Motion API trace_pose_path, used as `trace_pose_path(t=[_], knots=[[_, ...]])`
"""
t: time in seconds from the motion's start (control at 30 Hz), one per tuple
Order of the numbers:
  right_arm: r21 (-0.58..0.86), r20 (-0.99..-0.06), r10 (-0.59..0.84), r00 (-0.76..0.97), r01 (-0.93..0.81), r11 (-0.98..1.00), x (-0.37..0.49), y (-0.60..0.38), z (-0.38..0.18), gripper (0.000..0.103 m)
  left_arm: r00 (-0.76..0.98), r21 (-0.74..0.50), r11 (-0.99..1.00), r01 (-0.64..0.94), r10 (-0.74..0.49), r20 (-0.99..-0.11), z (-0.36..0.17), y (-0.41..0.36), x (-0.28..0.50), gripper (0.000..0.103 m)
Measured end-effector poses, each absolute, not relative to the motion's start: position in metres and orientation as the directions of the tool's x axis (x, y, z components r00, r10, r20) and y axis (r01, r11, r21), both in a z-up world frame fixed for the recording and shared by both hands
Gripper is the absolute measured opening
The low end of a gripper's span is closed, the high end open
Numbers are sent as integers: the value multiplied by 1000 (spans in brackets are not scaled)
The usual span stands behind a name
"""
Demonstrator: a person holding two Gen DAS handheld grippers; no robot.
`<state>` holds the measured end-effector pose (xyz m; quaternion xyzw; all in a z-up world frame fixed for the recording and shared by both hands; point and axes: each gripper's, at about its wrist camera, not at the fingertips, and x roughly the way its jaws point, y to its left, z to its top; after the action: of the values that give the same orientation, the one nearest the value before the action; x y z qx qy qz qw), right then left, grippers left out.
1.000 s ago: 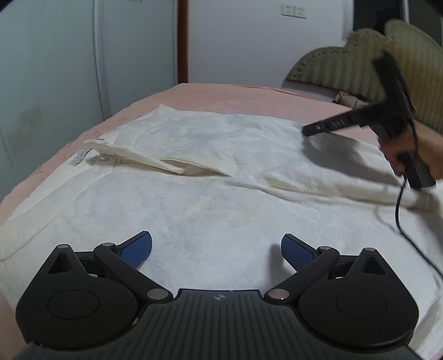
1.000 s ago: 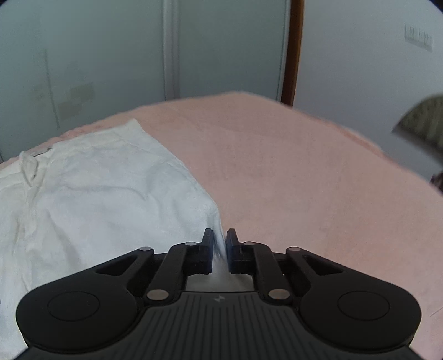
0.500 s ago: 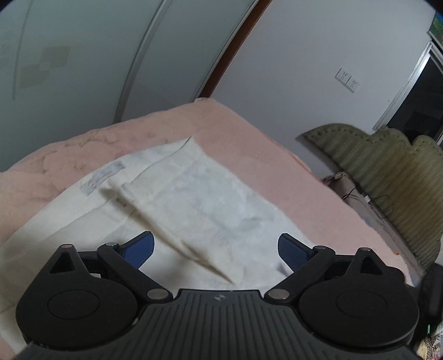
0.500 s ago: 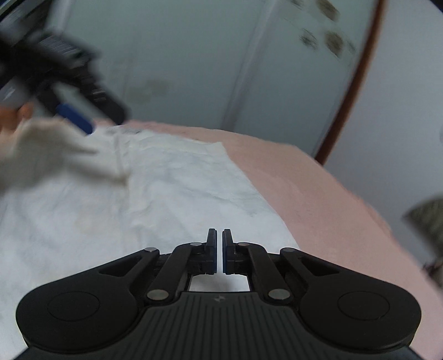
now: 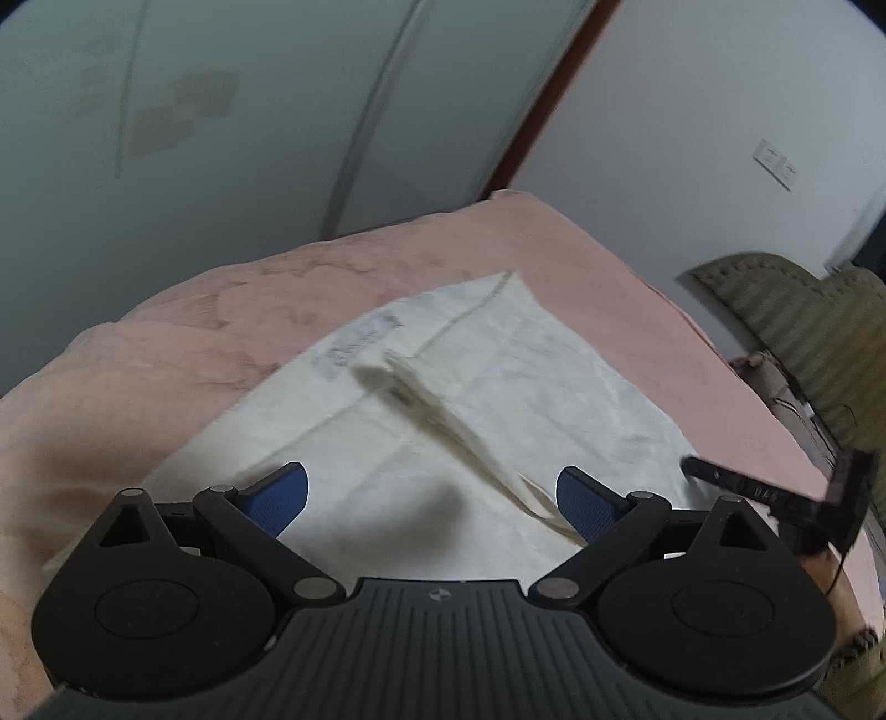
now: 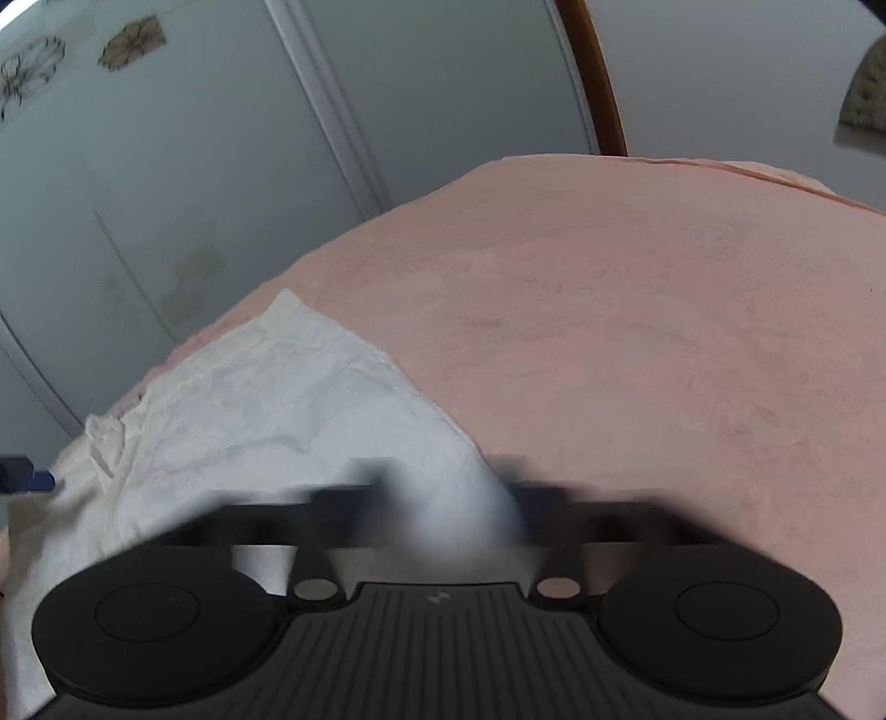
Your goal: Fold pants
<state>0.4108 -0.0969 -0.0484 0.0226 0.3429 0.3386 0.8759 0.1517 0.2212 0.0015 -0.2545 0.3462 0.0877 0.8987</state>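
Diagonally, white pants [image 5: 487, 387] stretch away from spread left tongs [image 5: 432, 498].

Cream-white pants [image 5: 498, 387] on a pink blanket [image 5: 166, 387]. Blue pads [image 5: 279, 495], black left gripper [image 5: 432, 498]. Behind the blanket, grey-green doors [image 6: 166, 194] with flower pictures [image 6: 133, 50].

Pink bed [image 5: 598, 288] (blanketed), white pants [image 5: 498, 387] spread atop.
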Motion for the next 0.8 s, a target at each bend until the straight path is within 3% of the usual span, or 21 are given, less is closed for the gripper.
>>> trace_pose_path(t=[0.17,0.33,0.5,0.63,0.73,0.8], knots=[[-170,-541,500,676,-671,722,335,-56,-33,4,745,-498,812,-304,-123,-655,5,225,173,96],[-423,-478,504,719,-692,586,264,-30,-27,4,761,-517,830,-209,-195,-619,21,202,211,96],[-516,-501,498,707,-707,484,230,-19,-45,4,798,-544,824,-160,-217,-563,34,188,249,97],[-484,-505,506,699,-715,504,227,-23,-53,4,793,-516,839,-175,-191,-579,33,179,286,97],[-457,-501,514,696,-717,526,228,-28,-51,4,774,-461,861,-215,-137,-618,28,173,306,88],[-458,-498,511,700,-713,531,224,-27,-50,4,749,-435,869,-238,-121,-651,24,171,317,59]])
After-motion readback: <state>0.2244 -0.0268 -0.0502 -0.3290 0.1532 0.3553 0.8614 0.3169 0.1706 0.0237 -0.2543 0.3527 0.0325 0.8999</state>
